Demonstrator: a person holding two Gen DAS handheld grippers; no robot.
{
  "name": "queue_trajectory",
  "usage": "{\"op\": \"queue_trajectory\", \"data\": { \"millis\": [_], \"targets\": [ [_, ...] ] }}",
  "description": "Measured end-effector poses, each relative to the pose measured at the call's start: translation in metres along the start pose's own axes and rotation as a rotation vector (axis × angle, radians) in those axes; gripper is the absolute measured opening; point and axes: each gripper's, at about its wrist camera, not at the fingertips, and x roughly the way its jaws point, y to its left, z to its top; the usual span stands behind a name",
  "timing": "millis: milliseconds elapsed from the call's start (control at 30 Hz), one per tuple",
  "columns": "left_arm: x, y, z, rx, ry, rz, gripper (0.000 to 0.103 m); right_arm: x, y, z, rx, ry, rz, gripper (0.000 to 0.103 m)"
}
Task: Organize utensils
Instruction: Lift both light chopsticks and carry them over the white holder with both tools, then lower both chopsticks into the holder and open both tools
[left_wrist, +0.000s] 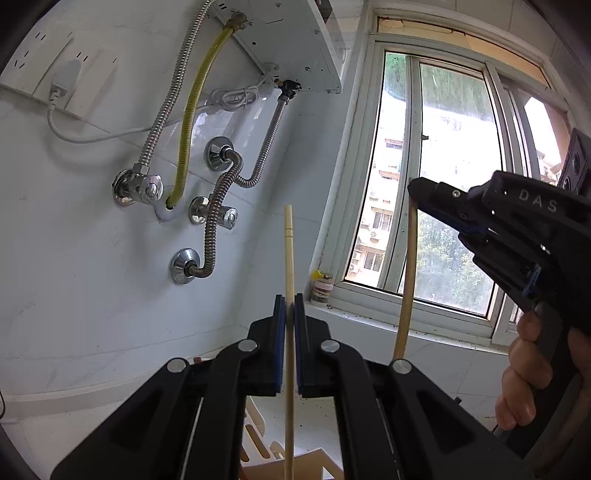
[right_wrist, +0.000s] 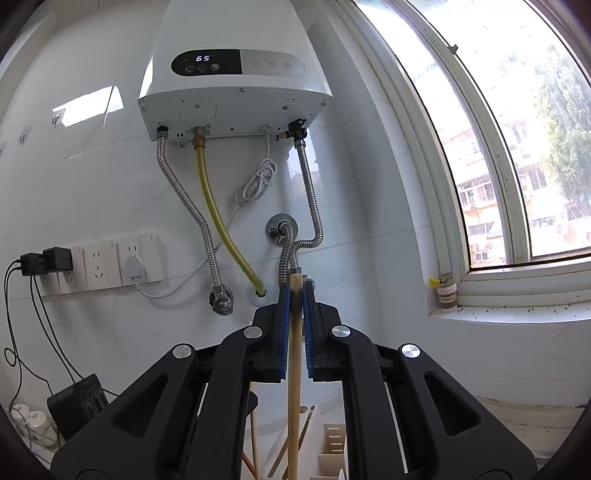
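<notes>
In the left wrist view my left gripper (left_wrist: 290, 308) is shut on a thin pale chopstick (left_wrist: 289, 254), which stands upright and runs down past the jaws. Below it shows a cream slotted utensil holder (left_wrist: 264, 452). At the right of that view a hand (left_wrist: 524, 365) holds my right gripper (left_wrist: 416, 192), shut on the top of a thicker wooden handle (left_wrist: 406, 280) that hangs down. In the right wrist view the right gripper (right_wrist: 295, 293) clamps that wooden handle (right_wrist: 294, 373) upright above a white utensil holder (right_wrist: 334, 441) with compartments. Other wooden sticks (right_wrist: 253, 424) stand in the holder.
A white water heater (right_wrist: 236, 74) hangs on the tiled wall, with metal and yellow hoses (right_wrist: 218, 206) under it. A window (right_wrist: 517, 155) and its sill (right_wrist: 517, 314), with a small bottle (right_wrist: 446, 293), are at the right. Wall sockets (right_wrist: 103, 264) and a black power strip (right_wrist: 79, 402) are at the left.
</notes>
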Motion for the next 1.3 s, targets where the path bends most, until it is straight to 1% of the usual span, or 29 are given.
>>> {"op": "queue_trajectory", "data": {
  "millis": [67, 167, 300, 433, 567, 667, 800, 867, 900, 1000, 1067, 1133, 1167, 1300],
  "targets": [
    [-0.002, -0.002, -0.002, 0.017, -0.016, 0.014, 0.004, 0.003, -0.002, 0.001, 0.013, 0.000, 0.003, 0.006],
    [-0.003, -0.003, -0.005, 0.017, -0.023, 0.013, 0.004, 0.007, -0.005, 0.004, 0.033, 0.001, 0.015, 0.006],
    [-0.001, -0.004, -0.011, 0.032, -0.015, 0.016, 0.004, 0.008, -0.006, 0.006, 0.048, -0.012, 0.018, 0.006],
    [-0.002, -0.003, -0.019, 0.036, -0.018, 0.031, 0.004, 0.010, -0.003, -0.001, 0.009, 0.020, -0.002, 0.006],
    [-0.006, -0.007, -0.027, 0.093, -0.013, 0.038, 0.004, 0.014, -0.006, -0.013, 0.001, 0.096, -0.006, 0.006],
    [-0.013, -0.008, -0.033, 0.110, -0.013, 0.050, 0.004, 0.015, -0.011, -0.020, 0.009, 0.156, -0.005, 0.007],
    [-0.017, -0.008, -0.042, 0.126, 0.033, 0.049, 0.005, 0.012, -0.015, -0.031, 0.010, 0.220, -0.001, 0.007],
    [-0.021, -0.009, -0.047, 0.147, 0.065, 0.049, 0.005, 0.010, -0.014, -0.036, -0.009, 0.249, -0.004, 0.007],
    [-0.025, -0.011, -0.049, 0.164, 0.065, 0.054, 0.005, 0.009, -0.013, -0.038, -0.012, 0.265, -0.004, 0.007],
    [-0.029, -0.013, -0.050, 0.190, 0.120, 0.037, 0.005, 0.006, -0.015, -0.044, -0.009, 0.315, -0.021, 0.007],
    [-0.033, -0.015, -0.050, 0.231, 0.130, 0.044, 0.005, 0.004, -0.016, -0.047, -0.007, 0.341, -0.030, 0.007],
    [-0.036, -0.015, -0.048, 0.238, 0.150, 0.043, 0.005, 0.002, -0.017, -0.050, 0.002, 0.366, -0.029, 0.008],
    [-0.037, -0.016, -0.047, 0.243, 0.155, 0.043, 0.005, 0.000, -0.017, -0.050, 0.004, 0.371, -0.032, 0.010],
    [-0.047, -0.019, -0.040, 0.270, 0.155, 0.054, 0.005, -0.007, -0.012, -0.050, -0.022, 0.384, -0.036, 0.012]
  ]
}}
